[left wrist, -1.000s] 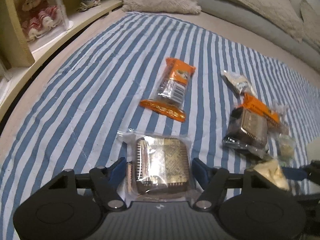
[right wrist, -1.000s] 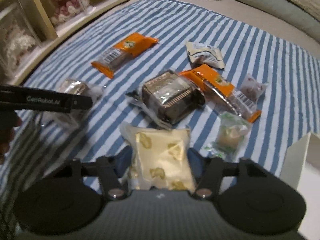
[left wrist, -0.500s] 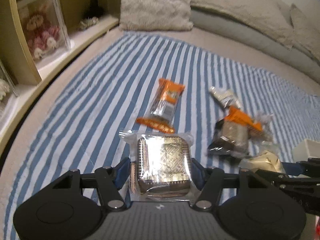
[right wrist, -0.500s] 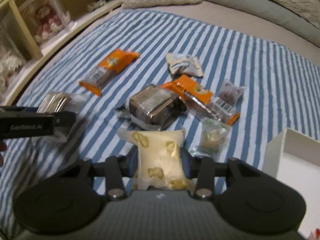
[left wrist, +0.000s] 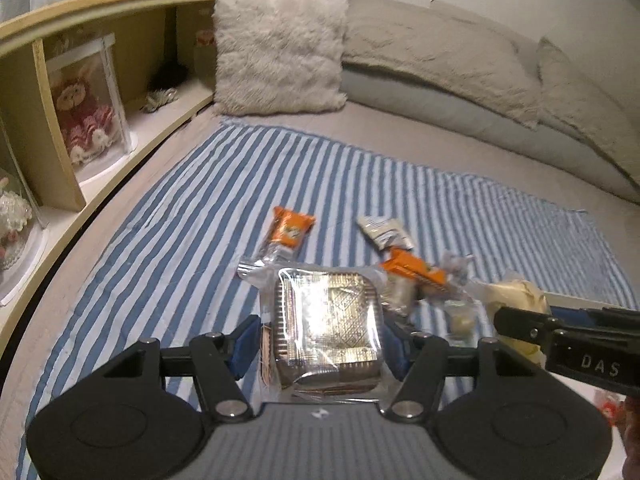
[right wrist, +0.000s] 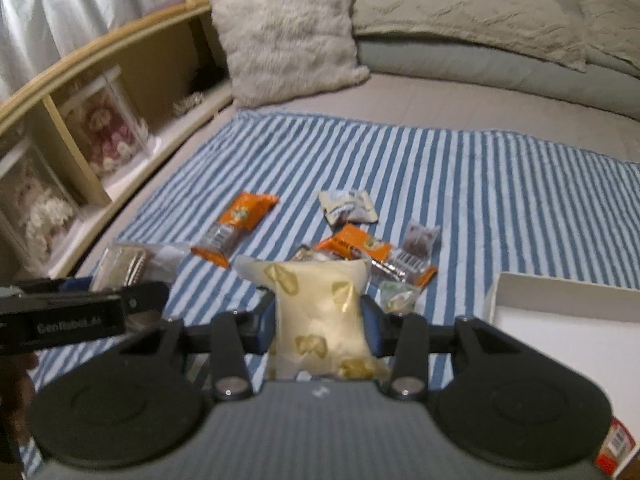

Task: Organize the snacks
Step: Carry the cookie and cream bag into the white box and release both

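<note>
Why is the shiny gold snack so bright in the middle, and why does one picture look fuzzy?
Left wrist view: room light glares white off the clear wrapper of the gold snack held in the left tool. Right wrist view: everything is soft and smeared, even the yellow pouch in the right tool. In both views the fisheye lens bends the shelf into a curve.

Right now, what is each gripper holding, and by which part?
Left gripper: clear-wrapped gold foil pastry, clamped across its two side edges. Right gripper: cream snack pouch, pinched by its sides around mid-height.
</note>
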Motion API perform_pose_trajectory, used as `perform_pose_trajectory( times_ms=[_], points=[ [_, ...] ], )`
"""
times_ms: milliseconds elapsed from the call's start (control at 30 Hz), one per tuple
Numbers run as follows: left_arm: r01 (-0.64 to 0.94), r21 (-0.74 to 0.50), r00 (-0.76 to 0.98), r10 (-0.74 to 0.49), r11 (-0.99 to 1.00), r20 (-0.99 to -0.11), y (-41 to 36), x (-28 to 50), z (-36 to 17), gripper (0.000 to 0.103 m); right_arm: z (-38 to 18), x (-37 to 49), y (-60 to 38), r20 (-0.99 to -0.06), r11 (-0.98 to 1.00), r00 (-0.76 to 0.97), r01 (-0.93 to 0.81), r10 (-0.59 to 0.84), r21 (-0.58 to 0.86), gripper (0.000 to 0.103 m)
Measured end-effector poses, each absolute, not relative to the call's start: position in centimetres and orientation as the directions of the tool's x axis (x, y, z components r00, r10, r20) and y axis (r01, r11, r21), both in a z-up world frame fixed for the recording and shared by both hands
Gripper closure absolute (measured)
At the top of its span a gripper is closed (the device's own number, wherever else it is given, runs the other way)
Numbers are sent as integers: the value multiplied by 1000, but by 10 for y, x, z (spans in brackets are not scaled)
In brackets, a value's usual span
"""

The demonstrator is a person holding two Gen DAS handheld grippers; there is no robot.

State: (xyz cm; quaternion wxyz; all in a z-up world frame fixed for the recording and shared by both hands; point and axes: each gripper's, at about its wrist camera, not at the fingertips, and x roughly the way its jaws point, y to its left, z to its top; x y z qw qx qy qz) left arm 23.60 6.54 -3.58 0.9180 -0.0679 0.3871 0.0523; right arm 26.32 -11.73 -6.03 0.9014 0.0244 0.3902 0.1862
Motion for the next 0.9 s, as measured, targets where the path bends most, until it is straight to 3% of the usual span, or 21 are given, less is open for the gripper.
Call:
perform_pose_trajectory(
  times_ms=[900],
  points=[
    [94, -189, 725, -197, 977, -660, -82, 230, -19, 39, -43, 209, -273, -631, 978, 758, -42, 163, 203, 54]
  ],
)
